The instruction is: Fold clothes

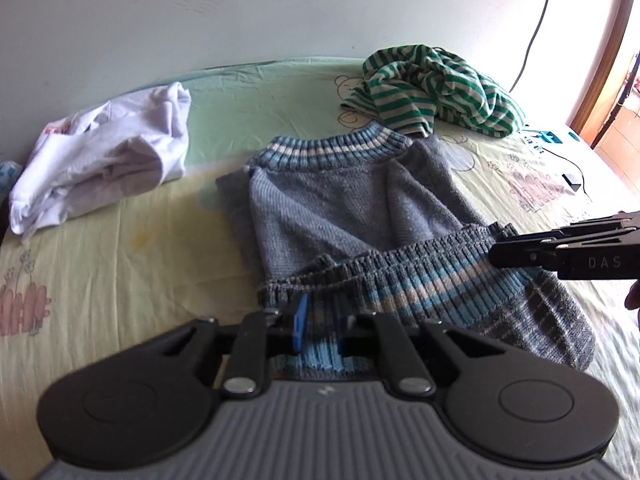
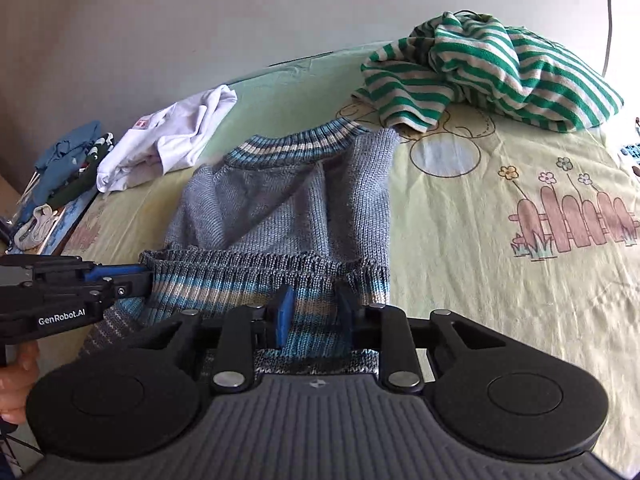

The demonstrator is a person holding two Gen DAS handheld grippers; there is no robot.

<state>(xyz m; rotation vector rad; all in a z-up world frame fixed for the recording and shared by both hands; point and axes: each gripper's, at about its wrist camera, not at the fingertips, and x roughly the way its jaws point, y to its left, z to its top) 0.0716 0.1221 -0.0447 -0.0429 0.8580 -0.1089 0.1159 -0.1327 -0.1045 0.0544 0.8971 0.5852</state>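
A grey knit sweater (image 1: 340, 208) with blue and white striped collar and hem lies on the bed, sleeves folded in; it also shows in the right wrist view (image 2: 280, 208). Its striped hem (image 1: 400, 284) is lifted off the bed and carried toward the collar. My left gripper (image 1: 320, 320) is shut on the hem's left part. My right gripper (image 2: 314, 312) is shut on the hem's right part (image 2: 260, 284). Each gripper shows in the other's view: the right one (image 1: 496, 256) and the left one (image 2: 144, 280), both at the hem's ends.
A crumpled white shirt (image 1: 104, 152) lies at the left of the bed. A green and white striped garment (image 1: 436, 88) is heaped behind the sweater. The yellow-green cartoon sheet (image 2: 500, 280) covers the bed. Small clothes (image 2: 68, 164) lie at the far left edge.
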